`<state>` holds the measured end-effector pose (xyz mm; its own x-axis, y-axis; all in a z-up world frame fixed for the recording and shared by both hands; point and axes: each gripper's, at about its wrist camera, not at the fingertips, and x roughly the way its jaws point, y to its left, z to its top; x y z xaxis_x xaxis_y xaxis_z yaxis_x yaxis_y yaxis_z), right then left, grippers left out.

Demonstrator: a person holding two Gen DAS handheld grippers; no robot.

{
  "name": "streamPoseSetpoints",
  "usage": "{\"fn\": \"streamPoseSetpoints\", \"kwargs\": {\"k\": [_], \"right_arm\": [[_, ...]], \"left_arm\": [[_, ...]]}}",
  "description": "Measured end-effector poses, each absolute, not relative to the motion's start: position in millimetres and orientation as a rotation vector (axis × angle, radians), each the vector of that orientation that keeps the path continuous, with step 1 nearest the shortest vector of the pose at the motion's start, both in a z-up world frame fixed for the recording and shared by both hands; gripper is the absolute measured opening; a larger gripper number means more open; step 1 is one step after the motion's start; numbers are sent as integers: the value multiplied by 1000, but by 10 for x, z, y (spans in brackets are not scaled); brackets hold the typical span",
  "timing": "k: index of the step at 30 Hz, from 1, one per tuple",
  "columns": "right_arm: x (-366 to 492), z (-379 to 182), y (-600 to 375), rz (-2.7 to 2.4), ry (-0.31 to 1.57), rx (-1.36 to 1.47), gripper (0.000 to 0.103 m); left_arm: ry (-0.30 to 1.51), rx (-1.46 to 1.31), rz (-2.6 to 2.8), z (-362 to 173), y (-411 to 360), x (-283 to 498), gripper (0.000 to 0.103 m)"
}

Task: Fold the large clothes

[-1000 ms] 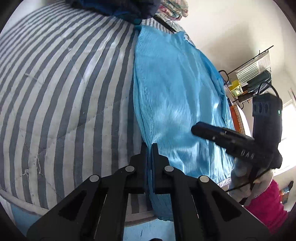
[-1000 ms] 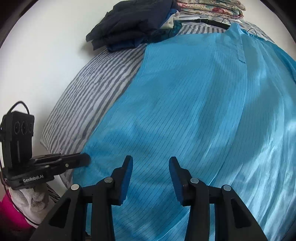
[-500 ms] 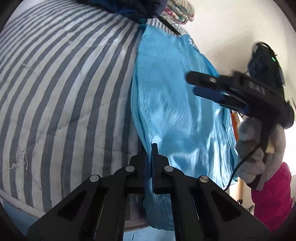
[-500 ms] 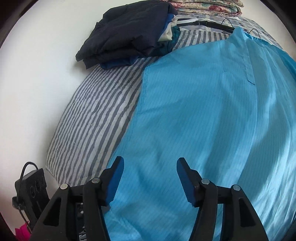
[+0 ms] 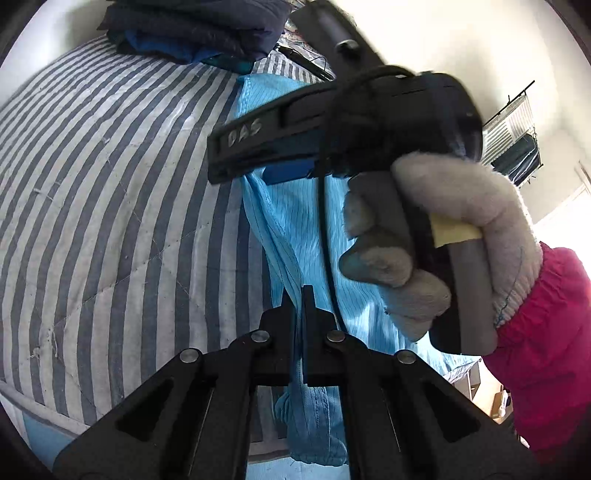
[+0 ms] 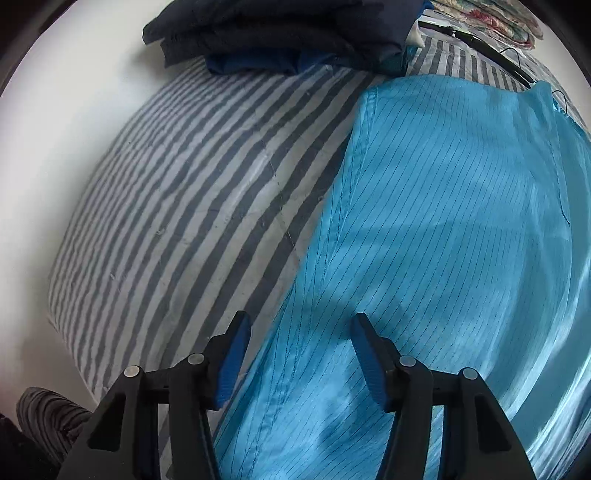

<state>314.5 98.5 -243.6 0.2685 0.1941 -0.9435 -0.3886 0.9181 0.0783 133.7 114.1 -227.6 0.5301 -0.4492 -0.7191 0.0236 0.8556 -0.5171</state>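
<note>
Compared with one second ago, the right gripper (image 6: pixel 300 354) has travelled from low beside the garment's lower right part to a position high and close in front of the left wrist camera, where it fills the upper centre of that view. Its gloved hand (image 5: pixel 436 236) and pink sleeve (image 5: pixel 543 332) are now large in the frame. In the right wrist view, the left gripper is no longer visible at the lower left edge, and the garment's left edge now lies between the right gripper's fingers.

The left gripper (image 5: pixel 298 295) remains clamped on the edge of the blue garment (image 6: pixel 443 229); a fold of cloth passes between its closed fingers and hangs below them over the mattress edge.

The right gripper's fingers stand wide apart, holding nothing, above the garment's left edge.

The blue garment lies flat on the striped mattress (image 6: pixel 207 206), occupying its right portion. Its long axis runs from the near mattress edge toward the far end, with the collar end pointing away, toward the stack of dark folded clothes (image 6: pixel 280 33). A black hanger (image 6: pixel 484 48) lies just beyond the collar.
</note>
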Motion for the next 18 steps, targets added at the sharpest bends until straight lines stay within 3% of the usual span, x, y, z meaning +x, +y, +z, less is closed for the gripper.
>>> {"fn": "streamPoseSetpoints", "kwargs": {"k": [2, 4, 6, 18], "right_arm": [[3136, -2479, 987, 372, 1236, -221, 41], [3126, -2482, 954, 364, 1224, -237, 17], [3129, -2456, 863, 370, 1217, -208, 2], [2975, -1953, -300, 501, 1026, 239, 0]], "left_arm": [[976, -466, -285, -2271, 1104, 1352, 0], [971, -452, -282, -2246, 1066, 1356, 0], [960, -432, -280, -2202, 1002, 1384, 0], [926, -352, -371, -1909, 582, 1410, 0]]}}
